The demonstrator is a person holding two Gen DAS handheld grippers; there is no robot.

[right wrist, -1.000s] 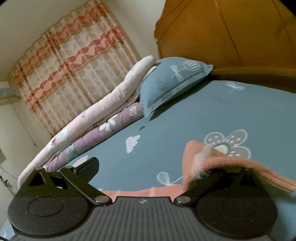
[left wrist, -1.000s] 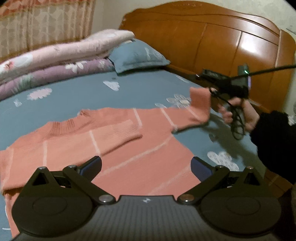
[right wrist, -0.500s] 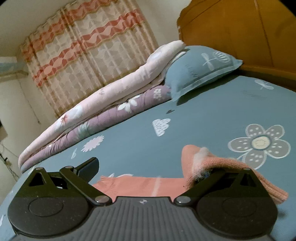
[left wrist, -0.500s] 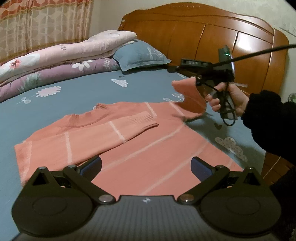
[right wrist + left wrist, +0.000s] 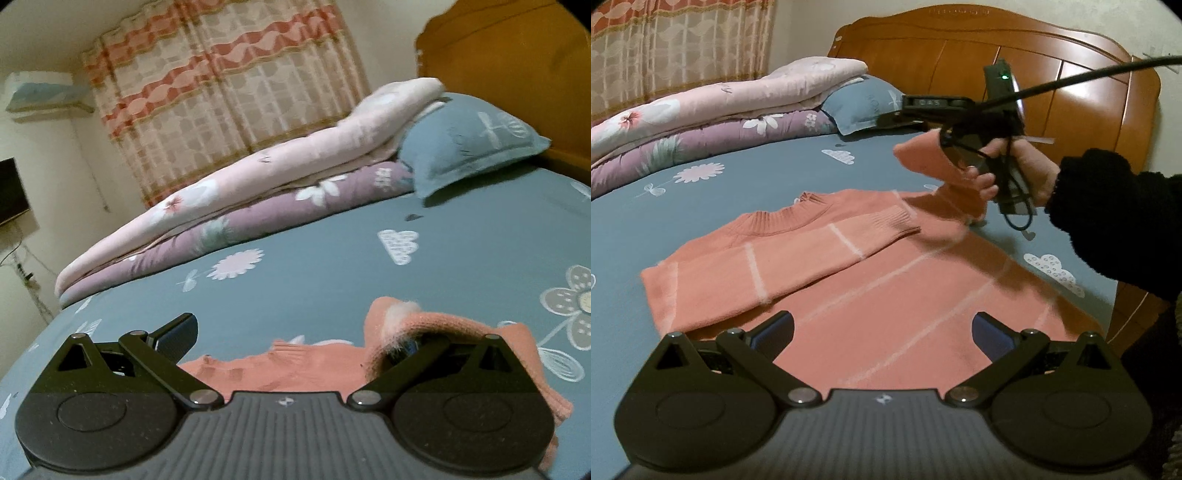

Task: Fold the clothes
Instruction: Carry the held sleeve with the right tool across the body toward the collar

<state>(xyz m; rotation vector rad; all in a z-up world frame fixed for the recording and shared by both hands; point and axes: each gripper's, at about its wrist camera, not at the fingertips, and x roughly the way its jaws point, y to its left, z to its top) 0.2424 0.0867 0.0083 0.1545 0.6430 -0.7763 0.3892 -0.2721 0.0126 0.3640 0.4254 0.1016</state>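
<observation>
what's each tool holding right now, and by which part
The right tool carries the sweater by its sleeve cuff, draped over one open finger. The left tool holds nothing.

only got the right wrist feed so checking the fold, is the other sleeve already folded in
Observer: Yes, the other sleeve lies folded across the chest of the sweater.
Operator: and the left gripper
Observer: The left gripper is open and empty, above the hem.
Operator: is my sleeve clear of the bed
Observer: Yes, the lifted sleeve hangs in the air off the right gripper, above the sweater's shoulder, clear of the bed.
</observation>
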